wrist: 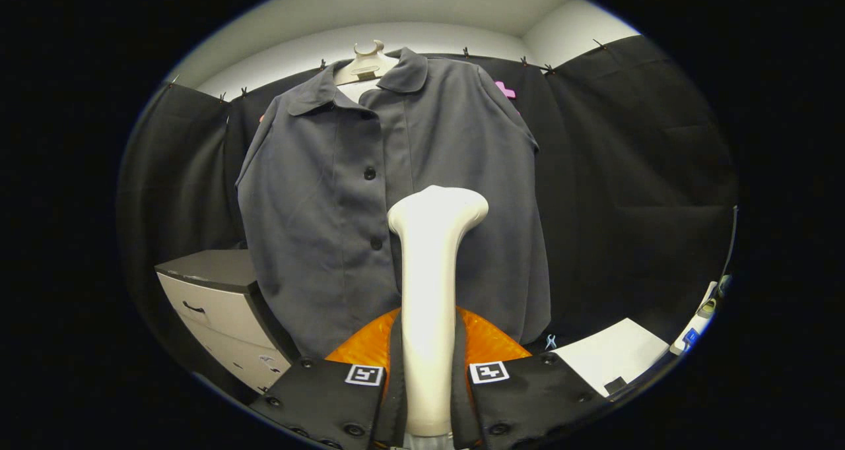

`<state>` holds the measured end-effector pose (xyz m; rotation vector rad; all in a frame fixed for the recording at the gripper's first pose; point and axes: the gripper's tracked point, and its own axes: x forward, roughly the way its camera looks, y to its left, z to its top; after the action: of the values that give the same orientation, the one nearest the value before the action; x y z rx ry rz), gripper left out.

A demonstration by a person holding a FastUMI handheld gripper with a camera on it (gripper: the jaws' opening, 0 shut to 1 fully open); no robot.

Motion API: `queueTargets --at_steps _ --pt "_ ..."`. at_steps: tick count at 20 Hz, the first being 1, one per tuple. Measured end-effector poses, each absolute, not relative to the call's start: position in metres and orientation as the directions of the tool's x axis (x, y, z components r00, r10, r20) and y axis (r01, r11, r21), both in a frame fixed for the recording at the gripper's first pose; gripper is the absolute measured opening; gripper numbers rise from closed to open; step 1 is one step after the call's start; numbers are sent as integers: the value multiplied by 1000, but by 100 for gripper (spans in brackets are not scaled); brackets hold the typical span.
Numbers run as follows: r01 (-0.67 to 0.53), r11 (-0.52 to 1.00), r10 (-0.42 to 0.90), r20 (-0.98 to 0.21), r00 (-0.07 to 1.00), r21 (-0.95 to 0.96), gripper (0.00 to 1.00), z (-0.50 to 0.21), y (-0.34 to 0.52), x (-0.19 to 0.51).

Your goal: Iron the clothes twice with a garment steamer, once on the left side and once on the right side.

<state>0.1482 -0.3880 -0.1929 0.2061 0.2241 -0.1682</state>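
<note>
A dark grey buttoned shirt [330,192] hangs on a pale hanger [365,64] against the black wall, its front facing me. My gripper [428,384] is shut on the white garment steamer [432,272], both black fingers [330,397] pressing on its handle. The steamer stands upright between the fingers, and its wide head reaches up to about the shirt's middle, just right of the button row. How close the head is to the cloth I cannot tell. An orange part [488,341] shows behind the handle, just above the fingers.
A white drawer cabinet [218,305] stands at the lower left beside the shirt's hem. A white flat surface [610,354] lies at the lower right, with small items [700,318] at its far edge. Black cloth covers the walls all around.
</note>
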Motion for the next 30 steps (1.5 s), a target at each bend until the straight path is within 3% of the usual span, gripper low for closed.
queueTargets --at_steps 10,18,30 --pt "213 959 -142 -334 932 188 34 -248 -376 120" --pt "221 955 -143 -348 927 196 34 -261 -374 114" --pt "221 961 -172 -264 949 166 34 -180 -358 88"
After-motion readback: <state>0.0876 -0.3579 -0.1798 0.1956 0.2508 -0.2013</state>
